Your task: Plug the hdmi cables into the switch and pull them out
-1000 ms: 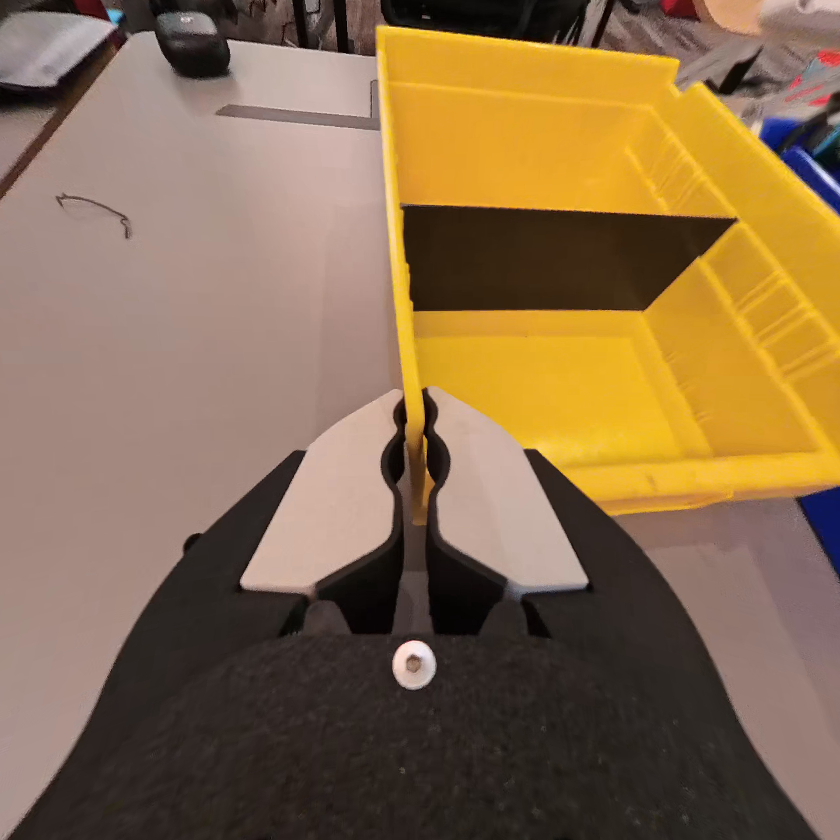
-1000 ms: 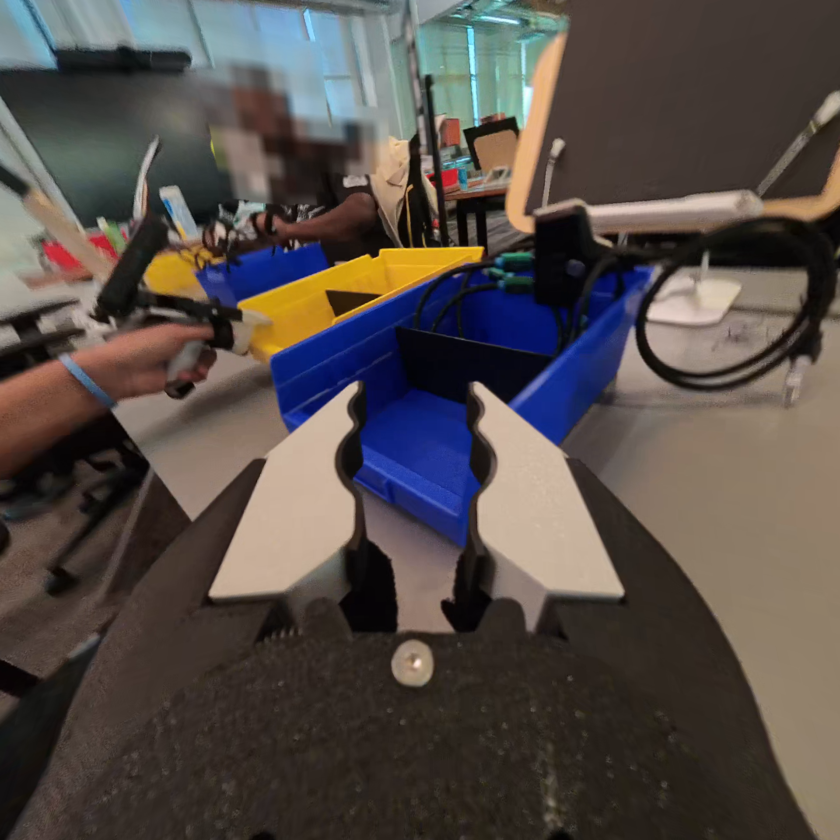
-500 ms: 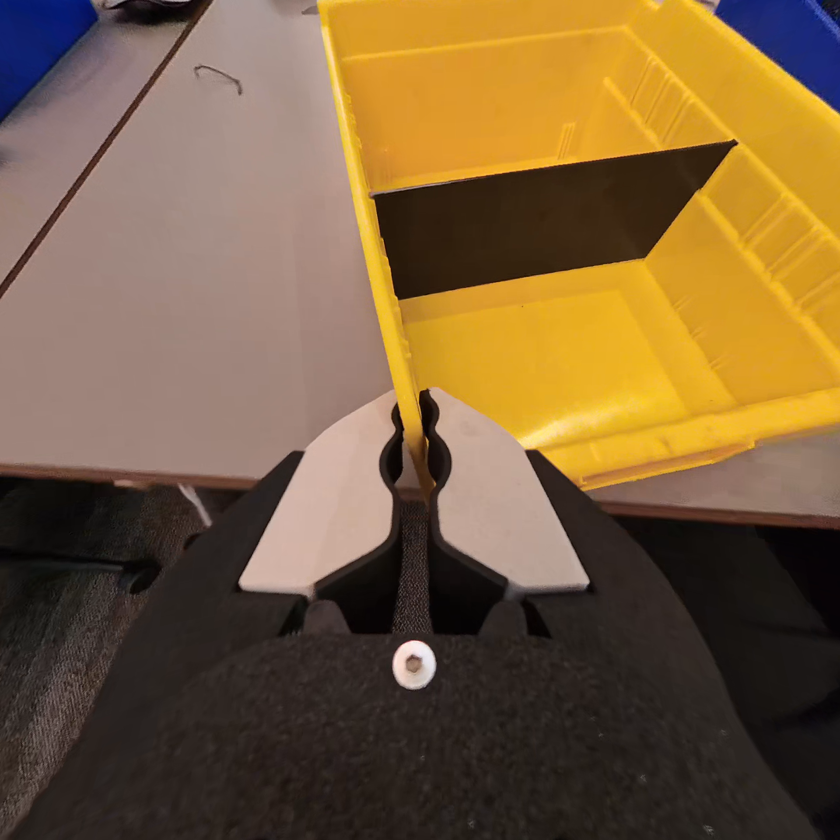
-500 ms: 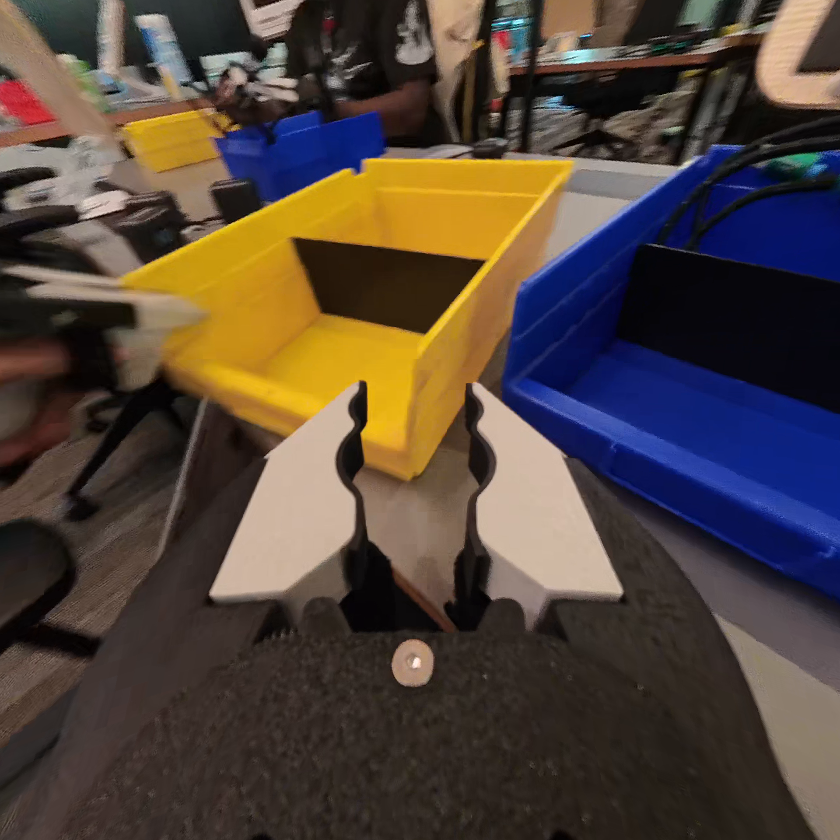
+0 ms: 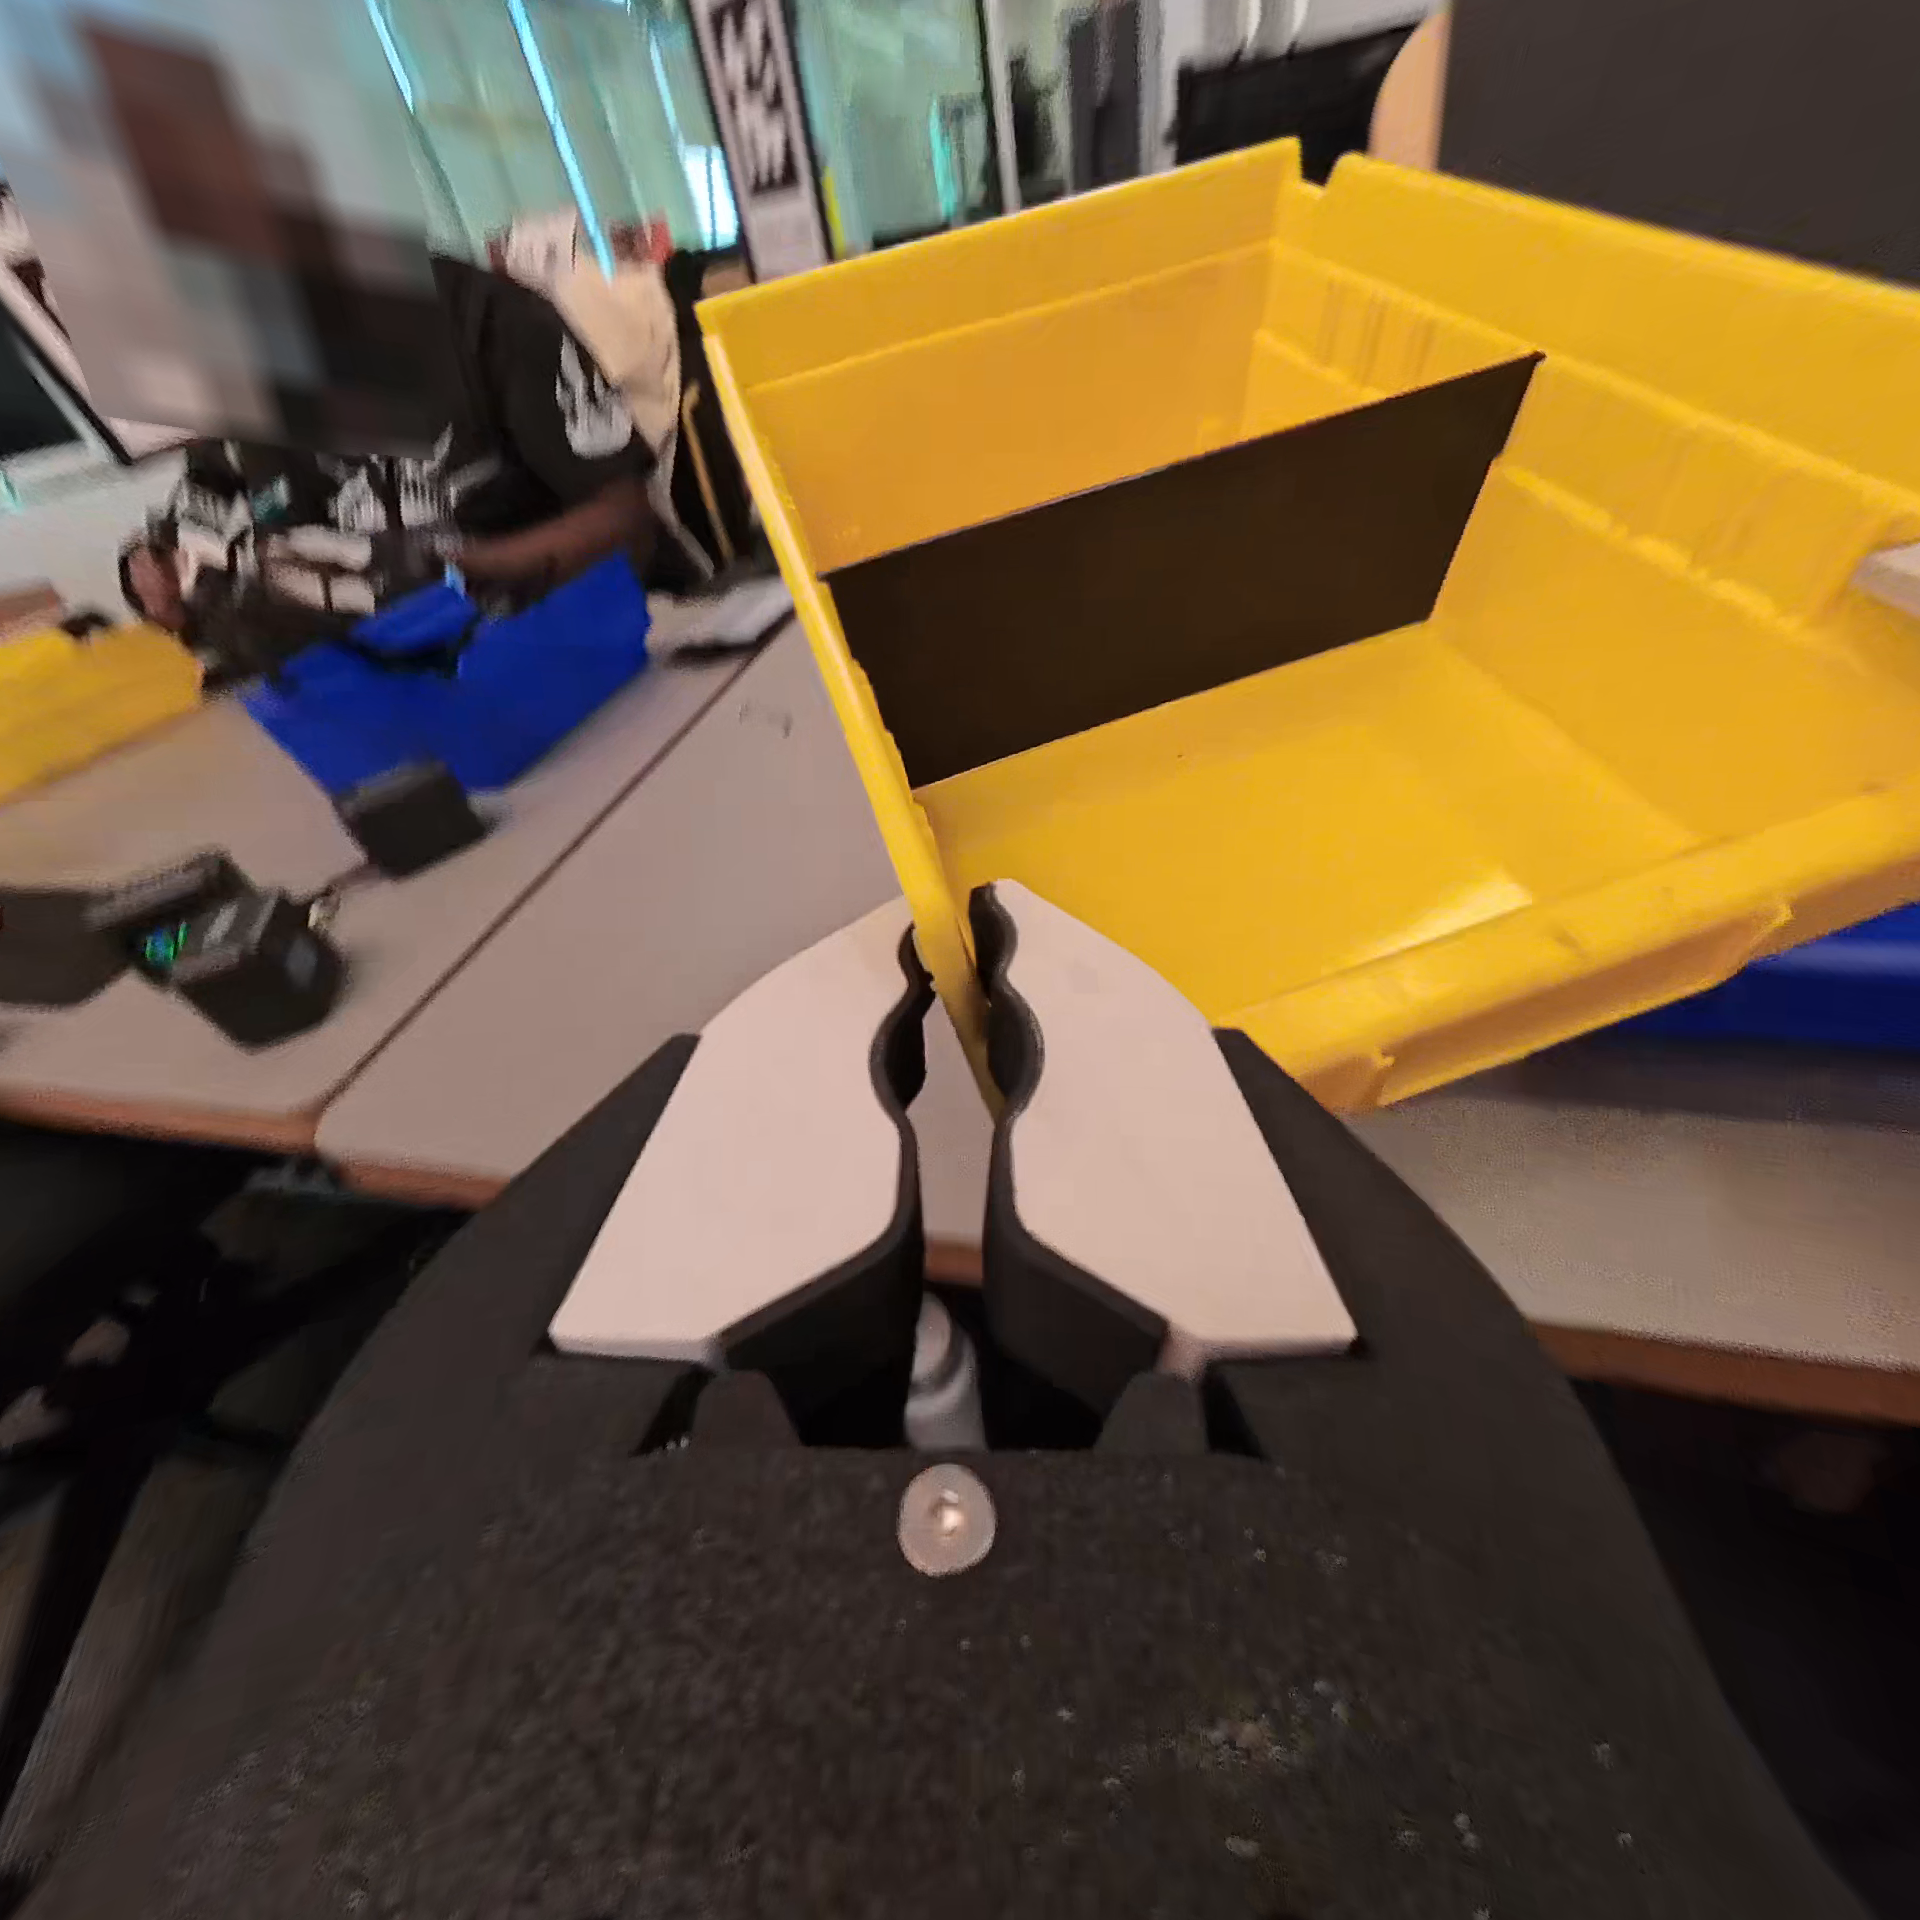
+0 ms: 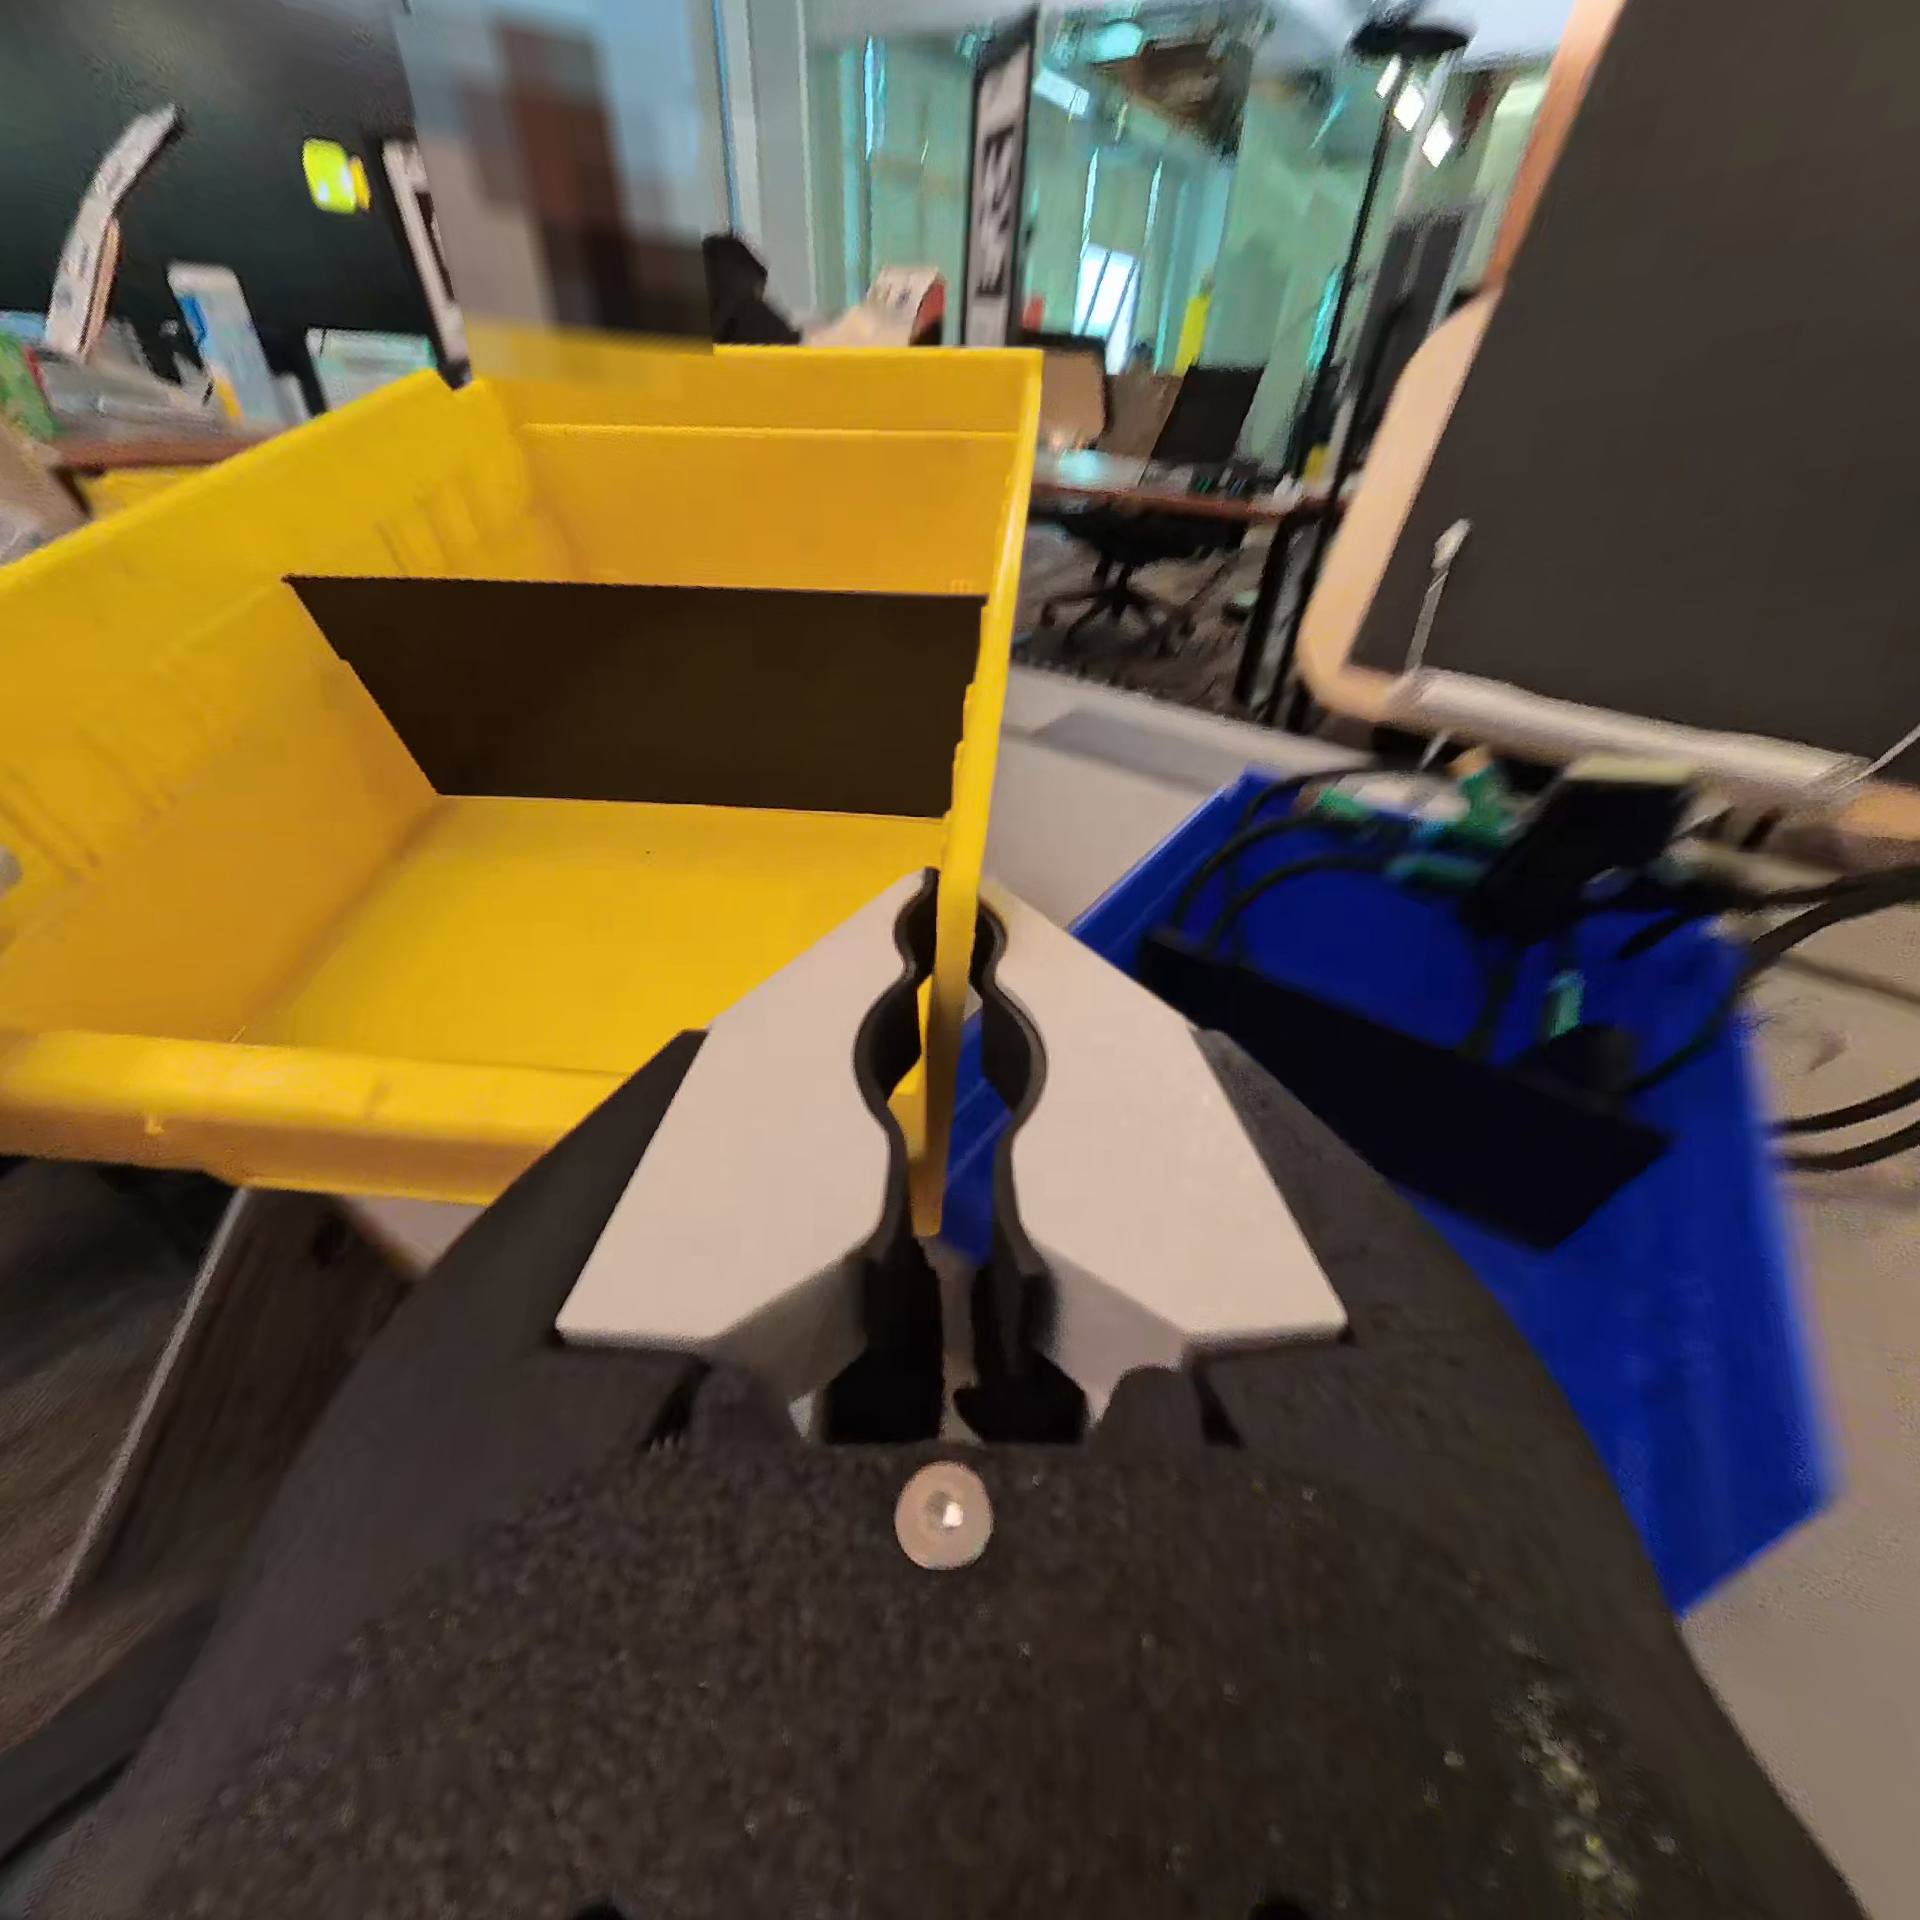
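An empty yellow bin (image 5: 1299, 810) with a black divider (image 5: 1143, 613) is held up off the table, tilted. My left gripper (image 5: 956, 914) is shut on its left side wall. My right gripper (image 6: 951, 904) is shut on its right side wall (image 6: 987, 727). A blue bin (image 6: 1558, 1195) sits on the table to the right in the right wrist view. It holds a black switch (image 6: 1579, 831) with black HDMI cables (image 6: 1247, 862) and green plugs in it.
Grey tables (image 5: 644, 935) lie below the bin, with black devices (image 5: 249, 956) on the left one. A person (image 5: 499, 468) sits at the far table by another blue bin (image 5: 468, 686). A dark panel with a wooden rim (image 6: 1662, 364) stands at the right. The grippers' ends are close to 20 cm from one another.
The yellow bin has been lifted off the table and tilted. My right gripper moved onto its right wall and shut on it. My left gripper kept its hold.
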A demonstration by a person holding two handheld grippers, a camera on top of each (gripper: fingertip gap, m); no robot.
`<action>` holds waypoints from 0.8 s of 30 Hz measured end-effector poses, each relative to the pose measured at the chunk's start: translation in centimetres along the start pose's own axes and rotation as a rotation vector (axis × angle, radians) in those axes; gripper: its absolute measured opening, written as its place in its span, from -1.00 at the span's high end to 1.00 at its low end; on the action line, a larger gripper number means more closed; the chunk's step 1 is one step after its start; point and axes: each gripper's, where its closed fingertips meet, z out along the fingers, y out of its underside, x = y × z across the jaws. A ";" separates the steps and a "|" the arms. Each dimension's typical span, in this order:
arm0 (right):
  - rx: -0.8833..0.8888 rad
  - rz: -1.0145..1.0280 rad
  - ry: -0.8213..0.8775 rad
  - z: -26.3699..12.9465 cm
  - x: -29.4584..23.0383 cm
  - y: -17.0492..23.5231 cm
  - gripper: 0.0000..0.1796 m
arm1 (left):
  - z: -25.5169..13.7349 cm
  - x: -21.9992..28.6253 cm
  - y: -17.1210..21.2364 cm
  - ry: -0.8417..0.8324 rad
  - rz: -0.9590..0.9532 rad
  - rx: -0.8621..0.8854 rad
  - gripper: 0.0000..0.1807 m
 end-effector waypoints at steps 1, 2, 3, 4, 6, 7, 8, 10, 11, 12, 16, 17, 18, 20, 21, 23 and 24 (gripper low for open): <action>0.042 -0.016 0.020 -0.5 1.5 -1.8 0.97 | 0.5 1.0 -1.9 0.011 0.017 0.042 0.93; 0.090 -0.041 0.039 -1.2 3.1 -3.7 0.96 | 1.2 2.3 -4.0 0.033 0.024 0.085 0.93; 0.136 -0.071 0.072 -2.1 5.0 -5.4 0.95 | 2.0 3.8 -6.1 0.065 0.031 0.128 0.93; 0.170 -0.096 0.122 -3.1 7.2 -6.9 0.94 | 2.9 5.7 -8.3 0.103 0.046 0.165 0.93; 0.205 -0.110 0.251 -5.3 12.6 -9.1 0.95 | 4.3 10.8 -12.5 0.194 0.075 0.234 0.93; 0.213 -0.098 0.315 -6.5 15.6 -9.8 0.95 | 4.9 13.8 -14.3 0.243 0.080 0.263 0.93; 0.220 -0.079 0.371 -7.6 18.8 -10.4 0.96 | 5.5 17.0 -15.9 0.296 0.072 0.284 0.93; 0.209 -0.039 0.460 -9.7 25.2 -10.6 0.96 | 6.7 23.6 -18.1 0.412 -0.007 0.289 0.93; 0.183 -0.024 0.487 -10.6 28.3 -10.2 0.97 | 7.4 26.9 -18.5 0.458 -0.038 0.271 0.93; 0.136 -0.020 0.521 -11.4 31.3 -9.4 0.97 | 8.2 30.2 -18.5 0.496 -0.056 0.244 0.93; -0.119 0.006 0.681 -14.6 42.6 -1.4 0.95 | 10.3 43.1 -14.2 0.557 -0.052 0.105 0.94; -0.156 0.020 0.692 -15.3 44.7 0.9 0.94 | 10.6 45.6 -12.8 0.559 -0.039 0.078 0.94; -0.176 0.044 0.681 -15.8 46.5 3.2 0.94 | 10.8 47.7 -11.3 0.563 -0.033 0.052 0.94; -0.209 0.123 0.631 -16.5 48.7 7.1 0.96 | 11.0 50.6 -8.7 0.572 -0.031 0.001 0.93; -0.229 0.157 0.625 -16.8 49.4 8.6 0.96 | 11.1 51.7 -7.4 0.575 -0.036 -0.022 0.93; -0.261 0.158 0.648 -17.2 50.7 11.0 0.97 | 11.6 53.6 -4.7 0.569 -0.025 -0.066 0.94; -0.278 0.147 0.662 -17.3 51.3 12.1 0.96 | 11.8 54.4 -3.6 0.568 -0.011 -0.082 0.94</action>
